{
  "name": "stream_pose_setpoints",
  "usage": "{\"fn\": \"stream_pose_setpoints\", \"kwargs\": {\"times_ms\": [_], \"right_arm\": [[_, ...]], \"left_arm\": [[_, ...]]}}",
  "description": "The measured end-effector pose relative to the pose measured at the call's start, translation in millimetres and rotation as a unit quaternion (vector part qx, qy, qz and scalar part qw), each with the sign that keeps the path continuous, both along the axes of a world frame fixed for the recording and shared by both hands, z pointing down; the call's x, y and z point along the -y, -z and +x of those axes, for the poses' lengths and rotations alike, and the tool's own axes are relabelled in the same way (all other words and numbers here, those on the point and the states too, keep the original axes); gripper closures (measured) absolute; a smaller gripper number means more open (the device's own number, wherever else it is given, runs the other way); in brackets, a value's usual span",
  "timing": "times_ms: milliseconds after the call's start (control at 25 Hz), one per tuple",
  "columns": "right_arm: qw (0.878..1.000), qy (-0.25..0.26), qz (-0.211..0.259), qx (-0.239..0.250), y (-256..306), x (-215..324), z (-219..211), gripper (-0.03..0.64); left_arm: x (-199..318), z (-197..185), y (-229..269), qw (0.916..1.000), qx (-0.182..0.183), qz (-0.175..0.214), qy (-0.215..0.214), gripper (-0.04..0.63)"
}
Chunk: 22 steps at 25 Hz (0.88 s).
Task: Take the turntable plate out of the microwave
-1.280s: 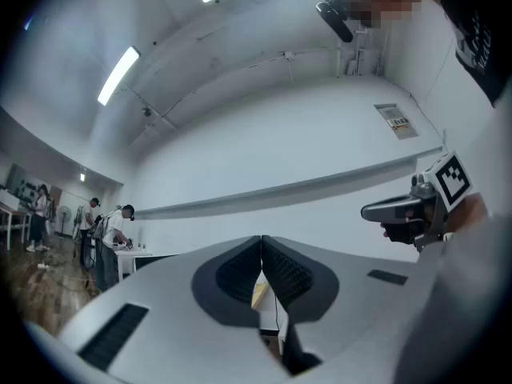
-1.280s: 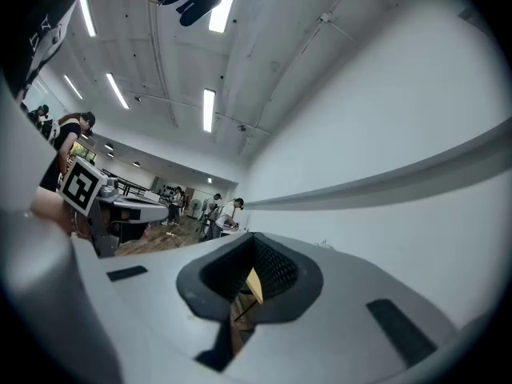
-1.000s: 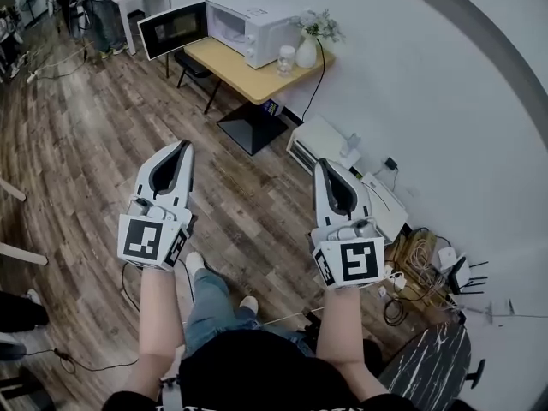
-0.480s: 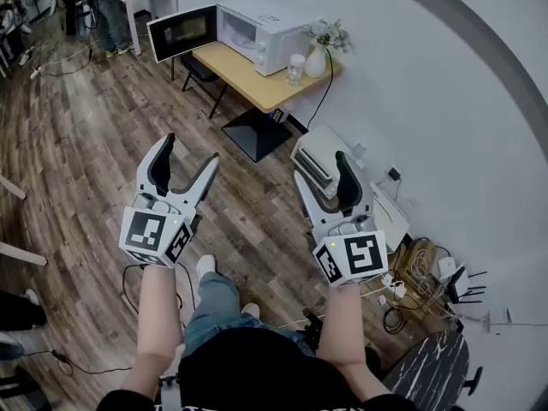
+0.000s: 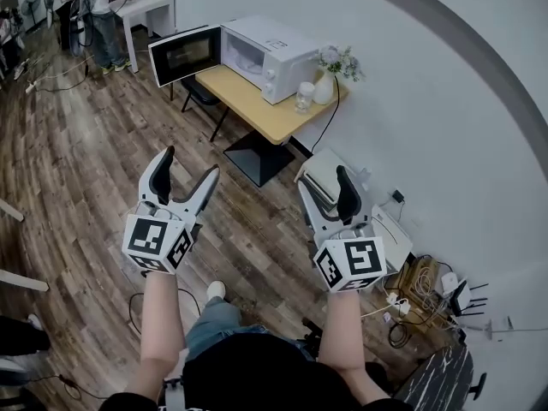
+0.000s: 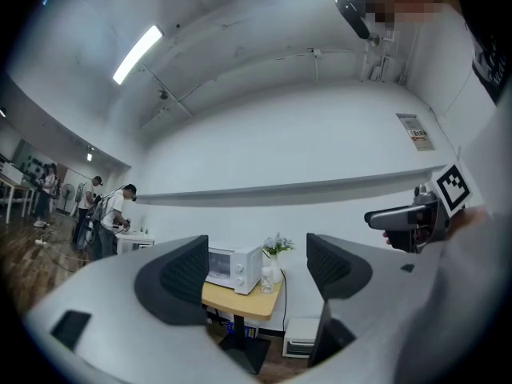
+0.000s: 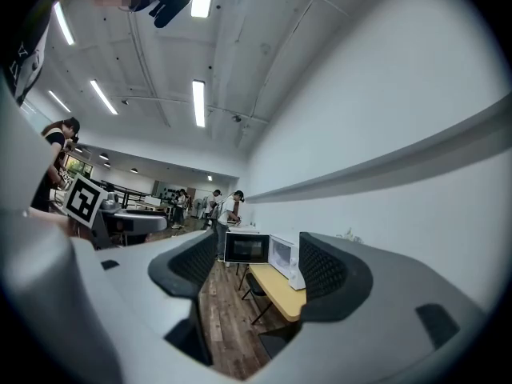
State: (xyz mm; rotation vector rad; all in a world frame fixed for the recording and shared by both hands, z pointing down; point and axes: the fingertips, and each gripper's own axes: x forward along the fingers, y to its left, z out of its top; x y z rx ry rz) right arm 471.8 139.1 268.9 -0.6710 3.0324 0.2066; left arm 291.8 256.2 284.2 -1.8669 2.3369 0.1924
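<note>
A white microwave stands at the far end of a wooden table, its dark door swung open to the left. I cannot see the turntable plate inside from here. Both grippers hover over the floor, well short of the table. My left gripper has its jaws opening with nothing between them. My right gripper is also opening and empty. The left gripper view frames the microwave between its jaws. The right gripper view shows the microwave and its open door.
A white vase with flowers and a glass jar stand on the table beside the microwave. White boxes and tangled cables lie along the wall on the right. A person stands at a white desk far left.
Both grippers have gone from shut to open. Both have moved forward over the floor, and the table with the microwave sits closer in the head view.
</note>
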Motion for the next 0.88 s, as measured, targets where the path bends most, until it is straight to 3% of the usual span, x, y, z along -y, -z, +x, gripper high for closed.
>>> {"fn": "stream_pose_setpoints", "kwargs": {"times_ms": [480, 880], "right_arm": [[1.000, -0.009, 0.003, -0.008, 3, 39, -119, 0.295], [1.000, -0.006, -0.012, -0.010, -8, 61, -174, 0.295]], "left_arm": [[40, -124, 2, 1.0000, -0.003, -0.001, 0.004, 0.225], [58, -183, -8, 0.9993, -0.004, -0.020, 0.031, 0.225]]}}
